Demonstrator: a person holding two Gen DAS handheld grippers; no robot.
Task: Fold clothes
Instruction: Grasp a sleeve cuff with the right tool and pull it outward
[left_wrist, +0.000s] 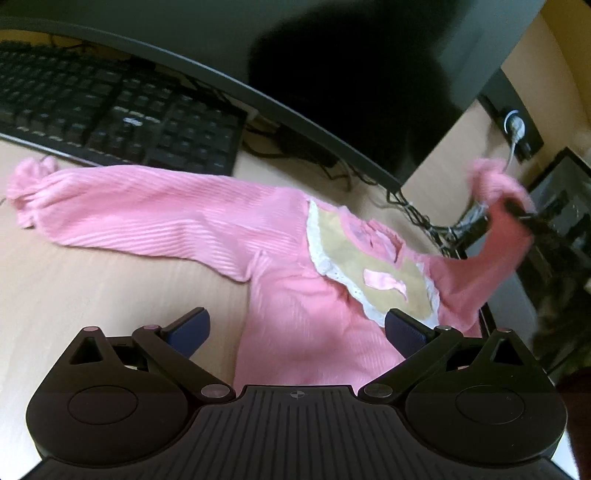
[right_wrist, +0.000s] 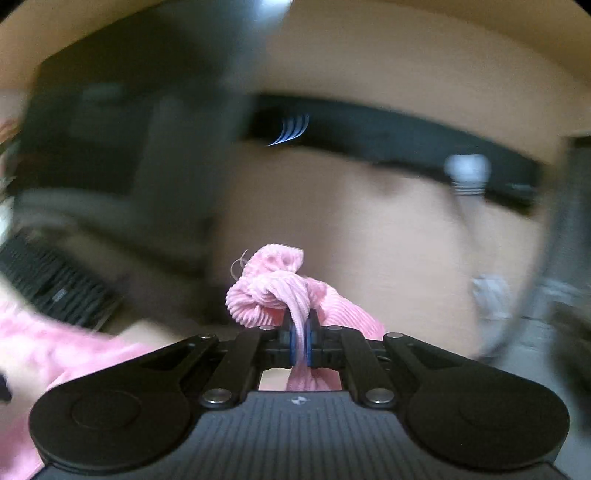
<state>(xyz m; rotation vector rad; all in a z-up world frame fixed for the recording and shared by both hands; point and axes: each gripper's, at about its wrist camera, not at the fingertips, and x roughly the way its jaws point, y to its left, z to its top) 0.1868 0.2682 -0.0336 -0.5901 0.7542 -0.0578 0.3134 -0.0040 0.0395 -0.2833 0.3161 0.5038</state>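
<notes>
A pink ribbed baby top (left_wrist: 291, 295) lies front-up on the pale wooden desk (left_wrist: 92, 295), with a beige bib panel (left_wrist: 369, 266) trimmed in white lace and a pink bow. Its left sleeve (left_wrist: 122, 214) stretches flat toward the keyboard. My left gripper (left_wrist: 295, 328) hovers open over the body of the top, blue pads wide apart. The right sleeve (left_wrist: 498, 229) is lifted off the desk at the right, pinched by my right gripper (left_wrist: 517, 210). In the right wrist view my right gripper (right_wrist: 301, 339) is shut on the bunched pink cuff (right_wrist: 273, 291).
A black keyboard (left_wrist: 110, 110) sits at the back left under a dark monitor (left_wrist: 332, 66). Black cables (left_wrist: 417, 214) tangle behind the top near the desk's right edge. A black socket strip with a white plug (left_wrist: 515, 127) is on the wall.
</notes>
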